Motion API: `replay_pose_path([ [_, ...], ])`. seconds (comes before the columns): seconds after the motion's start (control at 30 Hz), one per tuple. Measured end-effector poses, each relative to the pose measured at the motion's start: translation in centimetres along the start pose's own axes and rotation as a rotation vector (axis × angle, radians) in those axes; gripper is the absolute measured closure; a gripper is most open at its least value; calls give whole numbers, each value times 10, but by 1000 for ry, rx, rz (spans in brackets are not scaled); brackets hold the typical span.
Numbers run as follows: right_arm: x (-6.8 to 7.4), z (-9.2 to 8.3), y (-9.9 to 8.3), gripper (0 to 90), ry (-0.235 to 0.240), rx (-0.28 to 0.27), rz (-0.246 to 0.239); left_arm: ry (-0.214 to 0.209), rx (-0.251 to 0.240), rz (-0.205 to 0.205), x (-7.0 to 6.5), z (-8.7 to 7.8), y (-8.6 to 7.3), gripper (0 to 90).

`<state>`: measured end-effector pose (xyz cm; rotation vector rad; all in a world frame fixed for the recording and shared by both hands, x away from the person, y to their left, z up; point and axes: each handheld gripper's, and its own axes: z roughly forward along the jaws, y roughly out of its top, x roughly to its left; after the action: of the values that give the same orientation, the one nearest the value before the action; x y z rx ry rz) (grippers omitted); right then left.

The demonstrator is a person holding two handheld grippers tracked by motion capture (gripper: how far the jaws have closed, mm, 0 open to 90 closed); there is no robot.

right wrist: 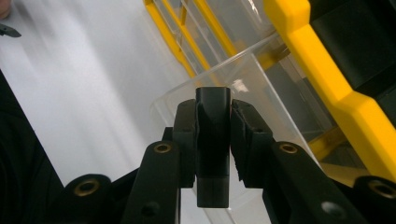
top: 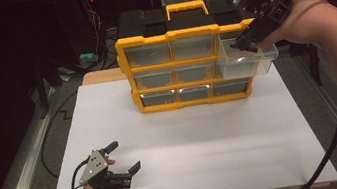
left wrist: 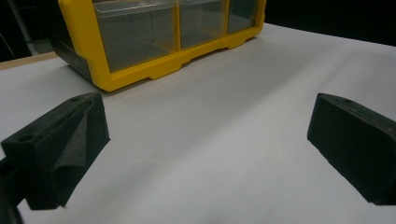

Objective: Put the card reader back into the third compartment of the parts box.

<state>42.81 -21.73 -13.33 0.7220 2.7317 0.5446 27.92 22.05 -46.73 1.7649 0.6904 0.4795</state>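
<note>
A yellow organizer (top: 124, 65) with clear drawers stands upright at the back of the white table (top: 189, 142). One clear drawer (top: 248, 65) is out of the frame at its upper right and hangs in the air beside it. My right gripper (top: 246, 43) is shut on that drawer's black front tab (right wrist: 212, 140), and the clear drawer wall (right wrist: 261, 84) shows beyond the jaws next to the yellow frame (right wrist: 317, 60). My left gripper (top: 126, 156) rests in a hand near the table's front left, open and holding nothing. In the left gripper view the left gripper (left wrist: 205, 121) points toward the organizer's bottom row (left wrist: 140, 70).
The organizer has a black top with a yellow carry handle (top: 186, 7). White table surface lies between the organizer and my left gripper. A black cable (top: 333, 145) trails from the right gripper along the table's right edge. Dark equipment stands behind the table.
</note>
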Motion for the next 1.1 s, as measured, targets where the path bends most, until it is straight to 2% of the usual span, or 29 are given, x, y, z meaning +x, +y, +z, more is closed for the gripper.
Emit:
replay_pose_path([
  [0.23, -7, 5, 3, 745, -5, 6, 8, 0, 0, -1, 0, 0, 0, 2],
  [0.63, -23, 11, 0, 745, -17, 21, 48, -1, 1, -1, 1, 0, 0, 2],
  [1.1, -26, 20, -4, 745, -17, 38, 53, -2, 0, -2, 1, 0, -1, 2],
])
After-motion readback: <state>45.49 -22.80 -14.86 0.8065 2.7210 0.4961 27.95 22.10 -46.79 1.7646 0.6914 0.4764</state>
